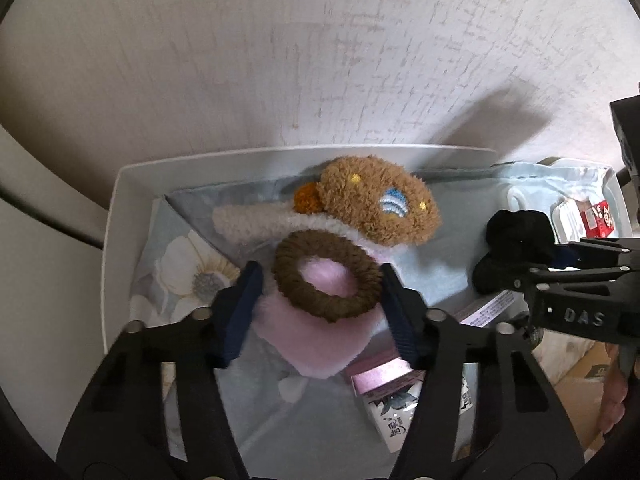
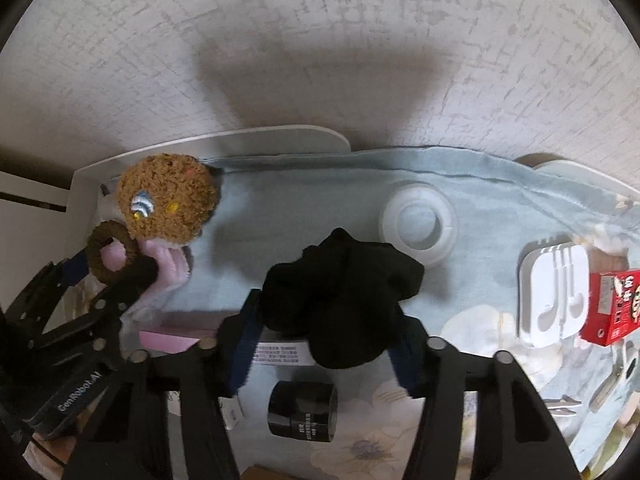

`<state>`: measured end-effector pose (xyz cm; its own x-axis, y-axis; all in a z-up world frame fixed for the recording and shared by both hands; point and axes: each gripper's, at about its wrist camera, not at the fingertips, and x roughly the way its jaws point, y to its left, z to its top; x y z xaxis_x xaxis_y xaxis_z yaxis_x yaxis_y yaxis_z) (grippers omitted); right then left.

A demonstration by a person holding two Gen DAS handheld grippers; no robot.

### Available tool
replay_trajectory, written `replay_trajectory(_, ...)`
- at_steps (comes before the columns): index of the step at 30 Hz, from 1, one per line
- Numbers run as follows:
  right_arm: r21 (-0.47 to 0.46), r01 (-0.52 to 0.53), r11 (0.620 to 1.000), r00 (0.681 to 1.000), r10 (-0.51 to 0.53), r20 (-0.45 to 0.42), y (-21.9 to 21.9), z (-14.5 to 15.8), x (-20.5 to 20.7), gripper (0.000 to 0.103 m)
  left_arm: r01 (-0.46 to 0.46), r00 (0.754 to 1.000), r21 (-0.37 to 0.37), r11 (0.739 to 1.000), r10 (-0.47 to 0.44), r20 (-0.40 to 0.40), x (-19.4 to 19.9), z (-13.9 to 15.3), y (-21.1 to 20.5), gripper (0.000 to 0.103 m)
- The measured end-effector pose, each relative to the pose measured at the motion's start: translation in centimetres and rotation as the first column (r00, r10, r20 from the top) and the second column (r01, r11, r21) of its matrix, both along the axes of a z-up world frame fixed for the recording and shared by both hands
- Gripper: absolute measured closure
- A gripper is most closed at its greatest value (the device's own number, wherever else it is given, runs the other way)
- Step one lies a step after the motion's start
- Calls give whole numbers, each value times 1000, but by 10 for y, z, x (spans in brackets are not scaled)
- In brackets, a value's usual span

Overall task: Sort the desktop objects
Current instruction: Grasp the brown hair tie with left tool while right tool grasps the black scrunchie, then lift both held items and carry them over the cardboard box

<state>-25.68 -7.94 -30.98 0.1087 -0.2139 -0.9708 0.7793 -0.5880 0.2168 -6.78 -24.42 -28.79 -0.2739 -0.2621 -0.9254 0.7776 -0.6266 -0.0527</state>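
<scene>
Over the white tray (image 1: 116,216): left tool (image 1: 322,280) points down, its blue pads on either side of the brown hair tie (image 1: 326,276).
Left tool state: clenched on the hair tie, which touches both pads.
Hair tie: a fuzzy ring lying flat, directly between the fingers, on a pink plush pouch (image 1: 316,340); a brown plush toy (image 1: 376,200) sits just behind.
Right tool (image 2: 324,320): grasping a black cloth bundle (image 2: 340,300), soft and crumpled, above the flowered blue cloth (image 2: 280,200).
Nearer hand: left for the ring, right for the bundle.
Nearby: white tape roll (image 2: 418,224), earphone case (image 2: 554,292), red box (image 2: 614,308), black jar (image 2: 302,408).
</scene>
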Motion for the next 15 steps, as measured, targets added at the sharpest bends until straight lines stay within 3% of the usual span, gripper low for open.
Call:
replay_trajectory(2,3,3,1000,1000,-3,-6,2,1,-2,73,-4,1000,-6,1000,4,-1,1,3,-1,68)
replay_trajectory(5,-17,15,1000,1000,-14,24,8,0,-5,81,-23,999,4,1000,23,-27,7,6,-6,76)
replay_trajectory(9,-32,25,999,999,-24,32,16,4,-8,85,-53,998,-4,999,53,-43,14,11,-11,90)
replay_trajectory(15,-73,25,997,1000,-24,14,28,17,-12,86,-92,994,-6,996,92,-60,21,18,-16,91)
